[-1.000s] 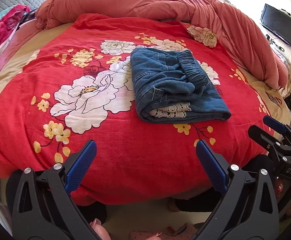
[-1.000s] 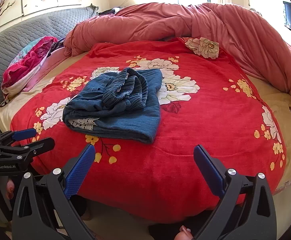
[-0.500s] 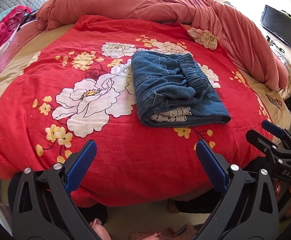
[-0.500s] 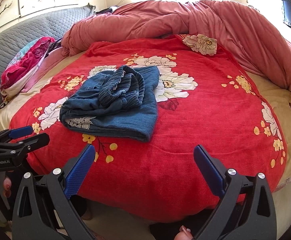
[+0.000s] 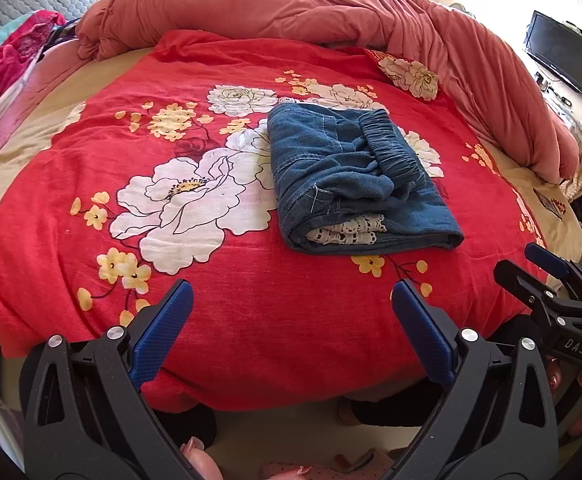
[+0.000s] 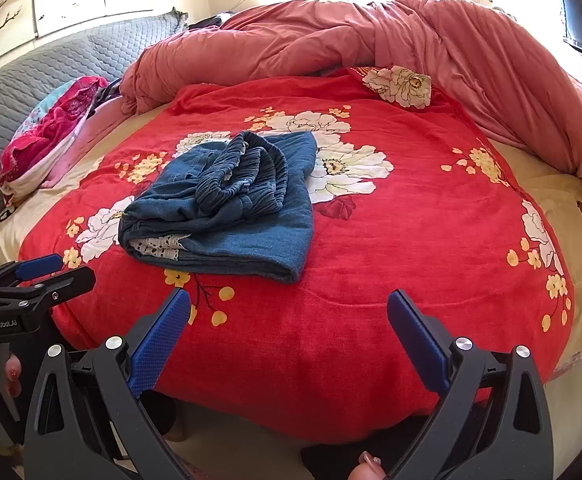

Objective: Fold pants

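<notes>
The blue denim pants [image 5: 355, 184] lie folded in a compact bundle on the red floral blanket [image 5: 211, 288], with the gathered waistband on top and a white lace hem showing at the near edge. They also show in the right wrist view [image 6: 227, 208]. My left gripper [image 5: 291, 332] is open and empty, held off the near edge of the bed, well short of the pants. My right gripper [image 6: 289, 336] is open and empty, likewise off the bed's edge. Each gripper shows at the side of the other's view: the right one [image 5: 547, 276] and the left one [image 6: 39, 272].
A bunched pink quilt [image 5: 331, 12] runs along the far and right sides of the bed. Pink and red clothes [image 6: 47, 128] lie at the left by a grey quilted headboard [image 6: 23, 88]. A black screen [image 5: 563, 56] hangs on the right wall. Floor lies below the grippers.
Both grippers have drawn slightly back and down from the bed, so the pants sit a little farther up in both views. Both stay open. The pants have not moved.
</notes>
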